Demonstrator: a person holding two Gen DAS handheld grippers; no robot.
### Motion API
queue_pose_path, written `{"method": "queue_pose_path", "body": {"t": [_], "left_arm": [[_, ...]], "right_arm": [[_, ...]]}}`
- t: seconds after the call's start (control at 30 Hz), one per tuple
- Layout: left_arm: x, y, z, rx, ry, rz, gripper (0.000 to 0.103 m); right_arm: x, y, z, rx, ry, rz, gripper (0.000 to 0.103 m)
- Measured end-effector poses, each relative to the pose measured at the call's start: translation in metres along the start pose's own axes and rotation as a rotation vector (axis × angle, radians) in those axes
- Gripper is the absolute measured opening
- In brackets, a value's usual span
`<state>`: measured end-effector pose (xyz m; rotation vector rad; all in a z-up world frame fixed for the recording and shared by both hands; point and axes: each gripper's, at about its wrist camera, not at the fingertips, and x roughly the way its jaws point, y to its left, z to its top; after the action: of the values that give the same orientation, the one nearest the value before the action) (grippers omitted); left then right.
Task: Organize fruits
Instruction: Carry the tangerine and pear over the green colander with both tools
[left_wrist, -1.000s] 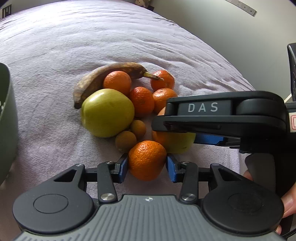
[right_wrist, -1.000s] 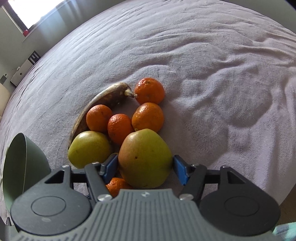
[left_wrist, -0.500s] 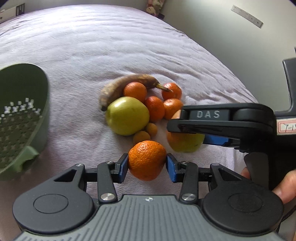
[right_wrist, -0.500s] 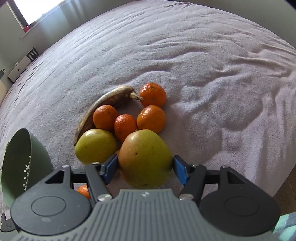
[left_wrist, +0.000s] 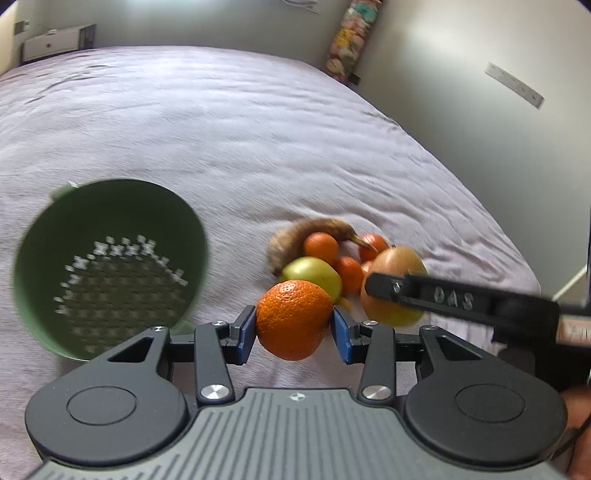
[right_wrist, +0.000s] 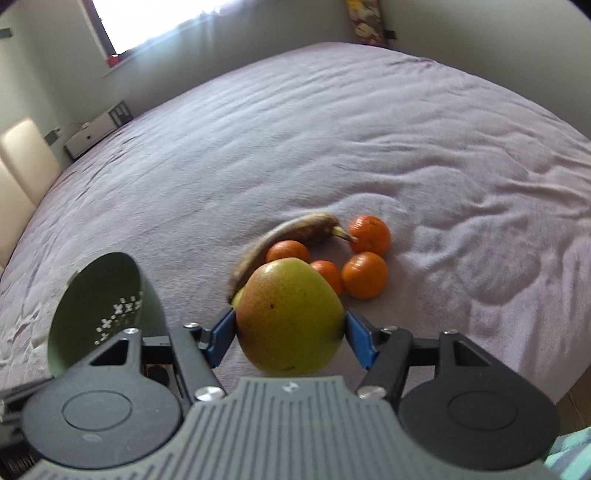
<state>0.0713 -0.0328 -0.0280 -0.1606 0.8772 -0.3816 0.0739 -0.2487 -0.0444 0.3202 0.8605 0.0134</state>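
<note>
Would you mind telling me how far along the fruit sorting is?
Nothing is sorted: the green colander looks empty. In hand: the left gripper holds an orange, the right gripper an apple. Left on the bedspread: the banana, another apple and several mandarins.

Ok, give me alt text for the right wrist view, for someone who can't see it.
The right tool grips a large green-and-red apple between its blue pads, above a mauve bedspread. Behind it lie an overripe banana and four mandarins; a green colander sits at left.
</note>
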Motion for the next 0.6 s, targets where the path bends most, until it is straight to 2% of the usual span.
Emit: {"method": "queue_pose_path", "body": {"t": [0.27, 0.47, 0.6], "left_arm": [[-0.028, 0.039, 0.015, -0.083, -0.035, 0.061, 0.048], [-0.042, 0.073, 0.023, -0.147, -0.053, 0.114, 0.048], [-0.046, 0.095, 0.026, -0.191, -0.049, 0.16, 0.048]], "right_arm": [[-0.012, 0.044, -0.004, -0.124, -0.009, 0.097, 0.062], [-0.019, 0.089, -0.006, -0.263, -0.017, 0.179, 0.062], [-0.015, 0.116, -0.006, -0.366, 0.009, 0.213, 0.062]]}}
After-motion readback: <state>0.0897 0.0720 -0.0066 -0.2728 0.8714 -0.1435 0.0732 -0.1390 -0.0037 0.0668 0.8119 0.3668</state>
